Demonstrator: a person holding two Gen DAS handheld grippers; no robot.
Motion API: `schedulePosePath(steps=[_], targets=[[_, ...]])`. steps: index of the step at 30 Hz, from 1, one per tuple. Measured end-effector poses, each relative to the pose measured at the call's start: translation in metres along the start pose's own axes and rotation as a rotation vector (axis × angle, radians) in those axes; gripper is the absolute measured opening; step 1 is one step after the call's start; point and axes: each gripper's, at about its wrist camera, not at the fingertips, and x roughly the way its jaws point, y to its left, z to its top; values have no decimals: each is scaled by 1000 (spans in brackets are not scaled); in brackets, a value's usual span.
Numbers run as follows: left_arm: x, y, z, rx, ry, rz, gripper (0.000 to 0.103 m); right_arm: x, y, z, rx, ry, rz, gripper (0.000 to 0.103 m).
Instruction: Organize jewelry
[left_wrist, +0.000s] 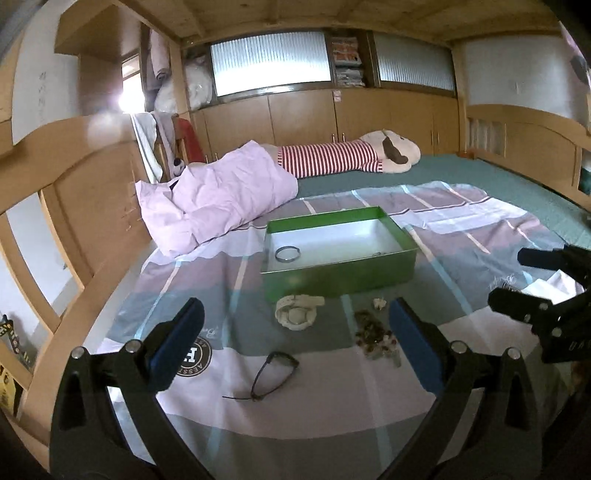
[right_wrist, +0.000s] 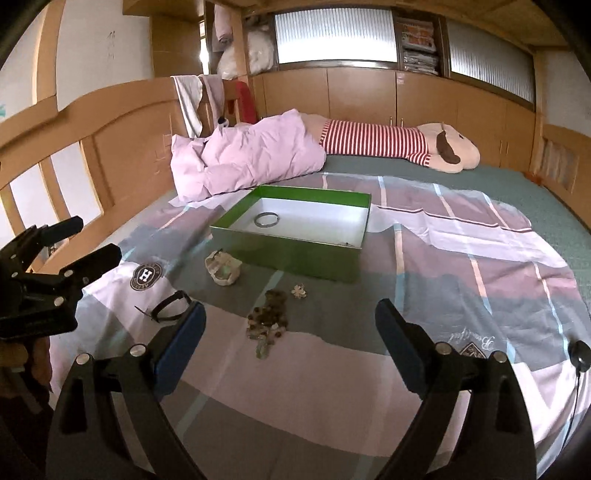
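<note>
A green box (left_wrist: 340, 278) (right_wrist: 295, 254) with a white inside lies open on the bed. A metal bangle (left_wrist: 287, 254) (right_wrist: 266, 220) and a small dark piece (left_wrist: 377, 253) (right_wrist: 347, 243) lie in it. In front of it lie a cream watch (left_wrist: 297, 314) (right_wrist: 223, 271), a beaded bracelet heap (left_wrist: 375, 334) (right_wrist: 267, 323), a small pale trinket (left_wrist: 379, 303) (right_wrist: 299, 291) and a black band (left_wrist: 273, 374) (right_wrist: 168, 308). My left gripper (left_wrist: 295, 334) (right_wrist: 79, 242) is open and empty above the bed. My right gripper (right_wrist: 290, 328) (left_wrist: 511, 275) is open and empty.
A plaid sheet (left_wrist: 461, 218) covers the bed. A pink duvet (left_wrist: 218, 195) and a striped plush toy (left_wrist: 354, 155) lie behind the box. A wooden bed rail (left_wrist: 74, 229) runs on the left. A black round object with a cord (right_wrist: 578, 354) lies at right.
</note>
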Motion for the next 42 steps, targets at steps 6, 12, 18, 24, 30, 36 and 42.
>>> schedulePosePath(steps=[6,12,18,24,30,36,42], targets=[[3,13,2,-62,5,-1,99,5,3,1,-3,9,6,91],[5,9,2,-55,16,-2,99,16,8,-3,-7,37,16,91],[14,13,1,-78,56,27,99,61,21,-28,-18,167,48,87],[29,28,-2,-164,108,35,99,117,33,-44,-65,302,57,56],[43,33,-5,-188,139,48,99,144,36,-51,-61,360,55,36],[55,35,-4,-196,160,50,99,160,39,-56,-66,399,64,6],[63,34,-2,-206,172,54,99,122,31,-33,-7,297,125,6]])
